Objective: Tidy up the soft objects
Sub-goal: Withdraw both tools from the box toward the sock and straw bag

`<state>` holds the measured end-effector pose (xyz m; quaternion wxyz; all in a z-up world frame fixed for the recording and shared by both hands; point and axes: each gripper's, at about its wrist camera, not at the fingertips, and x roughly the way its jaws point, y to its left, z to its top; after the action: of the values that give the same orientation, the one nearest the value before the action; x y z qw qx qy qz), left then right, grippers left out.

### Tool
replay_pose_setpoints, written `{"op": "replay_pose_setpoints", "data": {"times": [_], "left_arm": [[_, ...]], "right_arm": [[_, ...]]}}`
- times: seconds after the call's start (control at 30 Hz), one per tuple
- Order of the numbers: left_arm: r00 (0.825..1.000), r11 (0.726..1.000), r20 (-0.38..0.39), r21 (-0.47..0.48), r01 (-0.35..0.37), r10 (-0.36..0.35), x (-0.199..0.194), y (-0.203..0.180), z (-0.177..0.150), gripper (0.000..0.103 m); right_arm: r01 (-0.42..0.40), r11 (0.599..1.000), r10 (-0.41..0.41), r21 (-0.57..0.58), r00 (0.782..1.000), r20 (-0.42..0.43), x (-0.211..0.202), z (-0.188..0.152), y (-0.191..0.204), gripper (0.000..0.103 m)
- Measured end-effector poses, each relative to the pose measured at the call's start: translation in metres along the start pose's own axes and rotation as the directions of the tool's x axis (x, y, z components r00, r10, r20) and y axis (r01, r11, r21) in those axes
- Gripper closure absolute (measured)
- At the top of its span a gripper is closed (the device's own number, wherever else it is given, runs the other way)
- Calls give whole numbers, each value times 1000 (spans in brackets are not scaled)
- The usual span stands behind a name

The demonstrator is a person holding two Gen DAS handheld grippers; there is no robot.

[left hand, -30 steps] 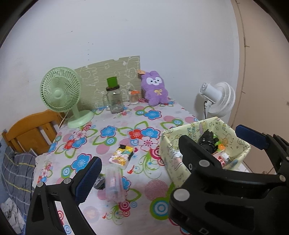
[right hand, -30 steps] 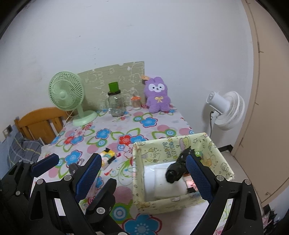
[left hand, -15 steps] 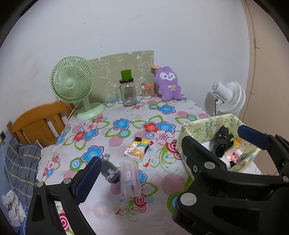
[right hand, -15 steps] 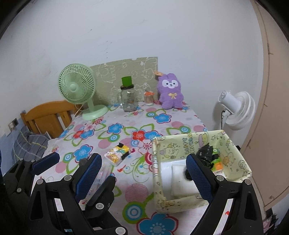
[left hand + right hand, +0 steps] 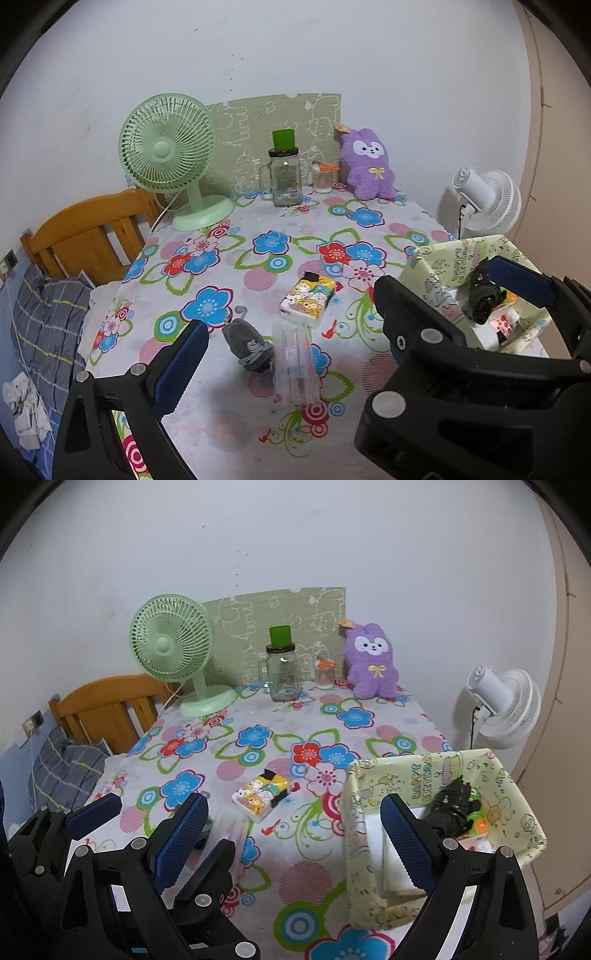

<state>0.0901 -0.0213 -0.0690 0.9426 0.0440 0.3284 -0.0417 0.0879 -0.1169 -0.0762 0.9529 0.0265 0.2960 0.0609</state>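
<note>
Grey pouch (image 5: 248, 343) just ahead of empty, spread left hand-held gripper (image 5: 288, 350)

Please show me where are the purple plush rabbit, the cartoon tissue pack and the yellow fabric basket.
purple plush rabbit (image 5: 369, 168): left wrist view, on its belly.
cartoon tissue pack (image 5: 307, 298): left wrist view, on its printed top.
yellow fabric basket (image 5: 424, 771): right wrist view, on its far wall.
</note>
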Motion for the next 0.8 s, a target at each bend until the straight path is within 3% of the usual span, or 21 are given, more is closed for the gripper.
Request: {"op": "replay_pose_setpoints", "data": {"times": [0.17,0.8], "left_arm": [[1000,1000,-12,-14,-15,15,9,10,-1,3],[996,998,-90,-66,-18,12,43,41,-11,22]], "right_arm": [[-9,1000,8,-11,1000,-14,11,1,8,7],[-45,998,42,-35,995,-90,53,-5,33,7]]}}
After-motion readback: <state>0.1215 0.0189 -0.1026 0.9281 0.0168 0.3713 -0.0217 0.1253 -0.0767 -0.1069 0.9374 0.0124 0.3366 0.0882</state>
